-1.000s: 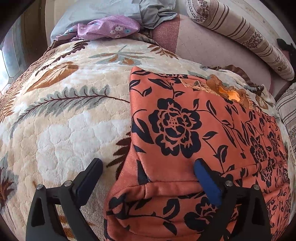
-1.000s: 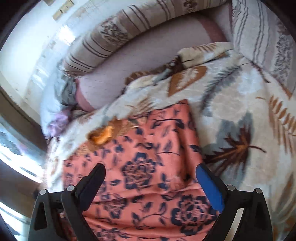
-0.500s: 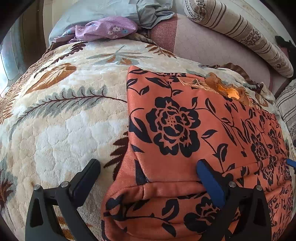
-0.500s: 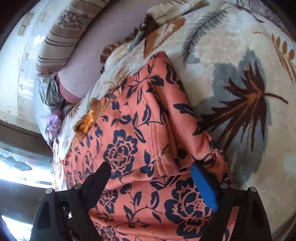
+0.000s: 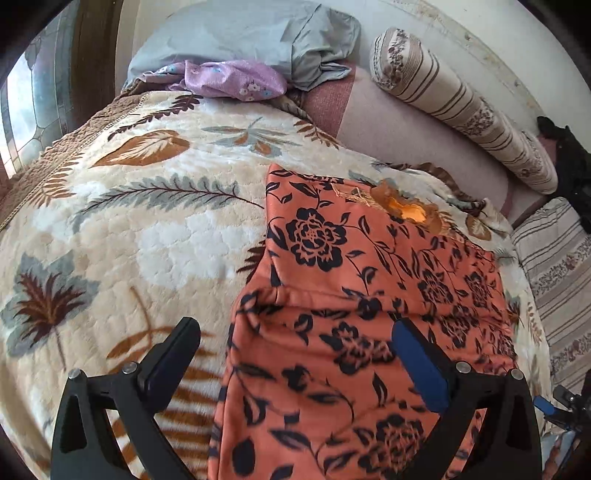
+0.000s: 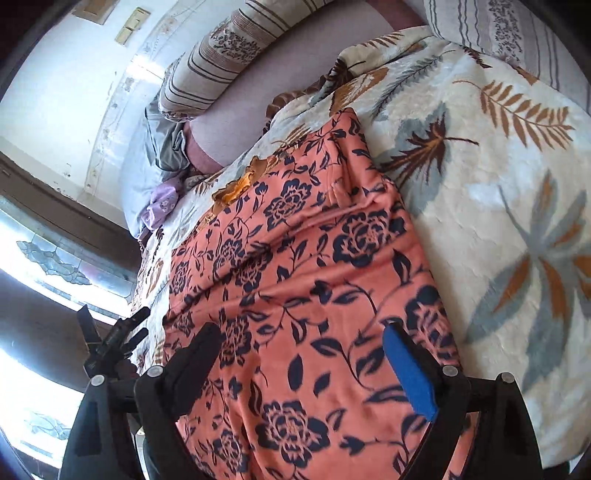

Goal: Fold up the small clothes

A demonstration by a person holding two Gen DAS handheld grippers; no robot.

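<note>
The orange floral garment [image 5: 369, 295] is spread on the bed's leaf-patterned blanket [image 5: 147, 221]. Both hand-held grippers, left [image 5: 295, 354] and right [image 6: 301, 354], are held spread above it, nothing pinched. A window [image 6: 55, 266] is seen only in the right view.

Garment [image 5: 369, 295] on blanket [image 5: 129, 229]

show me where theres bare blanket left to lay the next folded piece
Free: the leaf-print blanket left of the orange floral garment, and on its other side. Crowded: the head end, with the purple cloth, grey pillow and striped bolster.
</note>
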